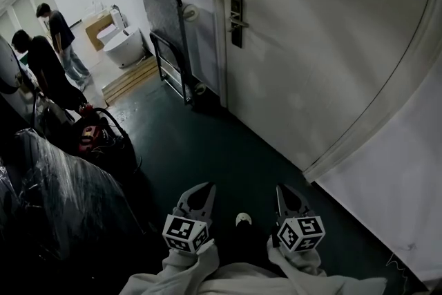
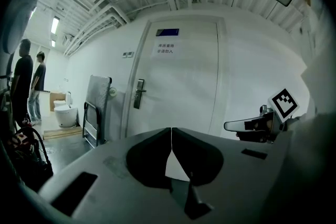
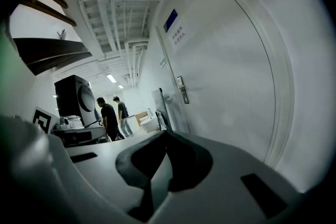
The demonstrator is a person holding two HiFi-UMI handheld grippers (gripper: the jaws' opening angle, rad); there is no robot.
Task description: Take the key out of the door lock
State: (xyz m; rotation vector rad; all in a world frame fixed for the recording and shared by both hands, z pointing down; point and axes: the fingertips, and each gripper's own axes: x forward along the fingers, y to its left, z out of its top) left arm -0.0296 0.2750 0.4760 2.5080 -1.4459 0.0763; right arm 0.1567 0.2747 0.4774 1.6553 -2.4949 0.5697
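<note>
A white door [image 1: 324, 45] stands ahead on the right, with a dark lock plate and lever handle [image 1: 236, 21] at its left edge. The lock plate [image 2: 139, 93] is small in the left gripper view and the lock plate [image 3: 182, 90] is likewise small in the right gripper view. No key can be made out at this distance. My left gripper [image 1: 200, 190] and right gripper [image 1: 286, 193] are held low over the dark floor, close to my body and well short of the door. Both are shut, with nothing between the jaws, as at the left gripper [image 2: 171, 131] and the right gripper [image 3: 165, 136].
A folded platform trolley [image 1: 166, 31] leans on the wall left of the door. Behind it are a white toilet [image 1: 124, 45] and wooden boards [image 1: 131, 79]. Two people [image 1: 59, 31] stand far left. A bag [image 1: 93, 135] and plastic-wrapped goods [image 1: 62, 197] line the left side.
</note>
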